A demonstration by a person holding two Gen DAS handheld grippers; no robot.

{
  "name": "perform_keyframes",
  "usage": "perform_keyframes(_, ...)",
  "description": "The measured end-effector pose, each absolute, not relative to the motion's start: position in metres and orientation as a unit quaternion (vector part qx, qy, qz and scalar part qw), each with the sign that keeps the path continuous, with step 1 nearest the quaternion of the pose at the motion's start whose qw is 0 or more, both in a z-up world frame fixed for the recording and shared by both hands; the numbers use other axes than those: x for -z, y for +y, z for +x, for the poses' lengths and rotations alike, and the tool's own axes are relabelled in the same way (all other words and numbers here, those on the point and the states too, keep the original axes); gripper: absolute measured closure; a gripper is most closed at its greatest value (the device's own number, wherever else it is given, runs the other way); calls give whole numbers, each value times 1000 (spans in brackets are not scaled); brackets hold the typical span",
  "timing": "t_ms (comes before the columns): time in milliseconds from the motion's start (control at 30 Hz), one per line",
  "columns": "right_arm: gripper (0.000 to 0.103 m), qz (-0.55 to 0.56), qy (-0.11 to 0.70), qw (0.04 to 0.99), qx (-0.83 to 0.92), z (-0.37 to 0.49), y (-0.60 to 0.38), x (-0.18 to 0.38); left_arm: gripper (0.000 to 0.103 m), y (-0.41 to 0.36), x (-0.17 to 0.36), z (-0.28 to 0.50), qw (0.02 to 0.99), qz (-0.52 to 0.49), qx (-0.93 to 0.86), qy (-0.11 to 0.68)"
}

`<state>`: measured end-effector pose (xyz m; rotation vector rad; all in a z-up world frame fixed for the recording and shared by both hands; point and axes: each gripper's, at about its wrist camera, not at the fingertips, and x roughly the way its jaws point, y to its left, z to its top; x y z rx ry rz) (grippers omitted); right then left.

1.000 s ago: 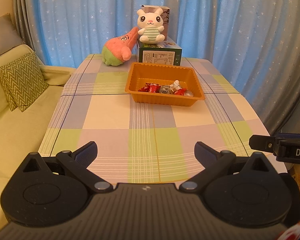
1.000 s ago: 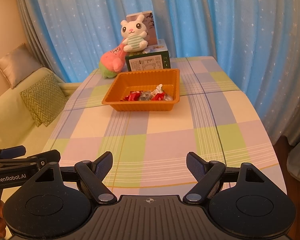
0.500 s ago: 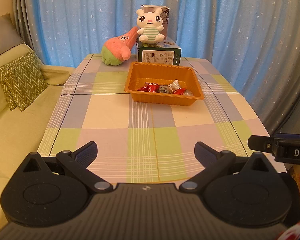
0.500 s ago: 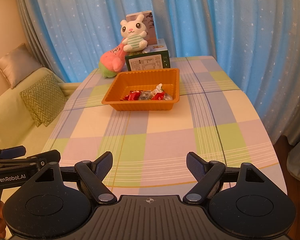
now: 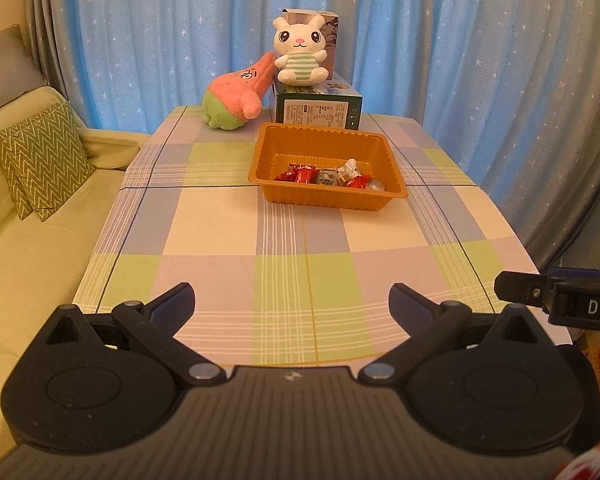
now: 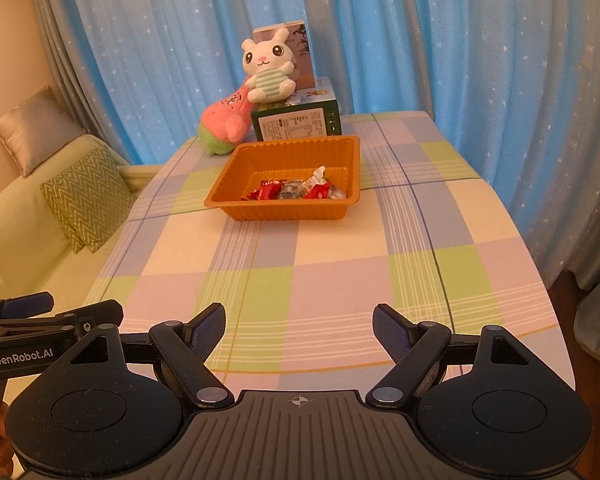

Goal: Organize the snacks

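Orange tray (image 5: 327, 196) on the checked desk (image 5: 300, 256) already holds the wrapped snacks (image 5: 332, 178) (none visible loose), so sorting looks finished, with left gripper (image 5: 291, 304) and right gripper (image 6: 299, 326) jaws wide open, empty.

checked table (image 5: 300, 248), orange tray (image 5: 324, 196), plush (image 5: 232, 100), box (image 5: 318, 110)
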<state>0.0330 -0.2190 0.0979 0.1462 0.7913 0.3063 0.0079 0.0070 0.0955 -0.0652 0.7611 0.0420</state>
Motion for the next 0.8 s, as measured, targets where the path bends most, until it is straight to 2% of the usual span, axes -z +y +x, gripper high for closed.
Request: perform_keyframes(800, 23, 72, 386, 908, -147, 30, -215, -91, 0, 6, -93, 6, 928, -33, -22, 371)
